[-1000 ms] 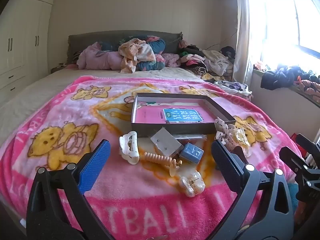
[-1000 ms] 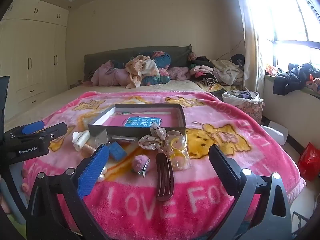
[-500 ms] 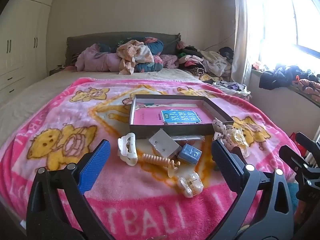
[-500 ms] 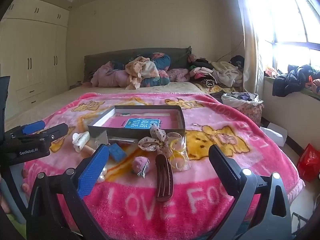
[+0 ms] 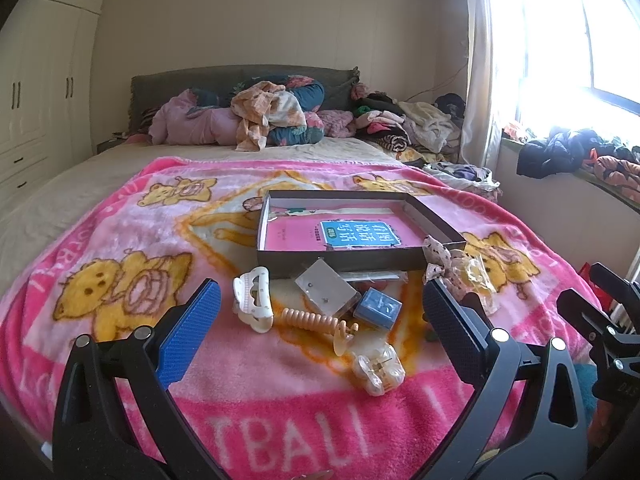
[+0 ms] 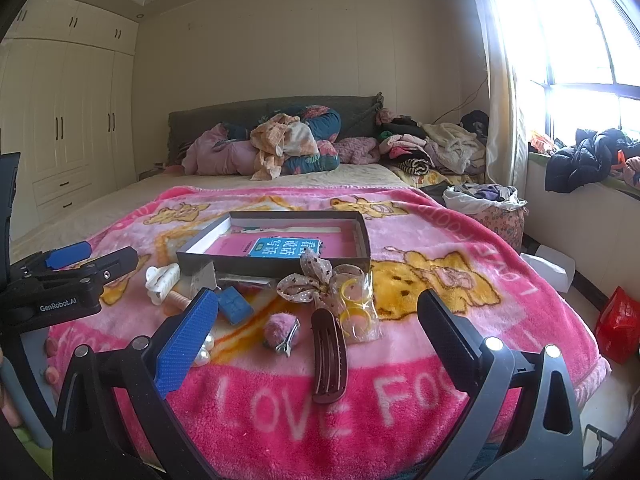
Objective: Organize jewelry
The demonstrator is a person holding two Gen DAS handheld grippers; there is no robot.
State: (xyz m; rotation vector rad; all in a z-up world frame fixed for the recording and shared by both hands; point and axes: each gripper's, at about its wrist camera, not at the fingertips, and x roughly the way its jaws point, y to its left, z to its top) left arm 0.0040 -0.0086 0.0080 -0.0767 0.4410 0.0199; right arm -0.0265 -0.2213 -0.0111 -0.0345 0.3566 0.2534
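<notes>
Tongs (image 5: pixel 320 312) (image 6: pixel 318 312) — both wide, empty

Two low wrist views, both facing the headboard (image 5: pixel 244 80)

I see the left from nearer; both share the box (image 5: pixel 340 258) (image 6: pixel 272 266) mid-frame on the blanket (image 5: pixel 120 240).

Pink bear blanket (image 5: pixel 120 240) over bed (image 5: pixel 48 200); clothes heap (image 6: pixel 288 148) by headboard (image 6: pixel 224 116); white wardrobe (image 6: pixel 68 128) left; red bag (image 6: pixel 618 326) on floor.
</notes>
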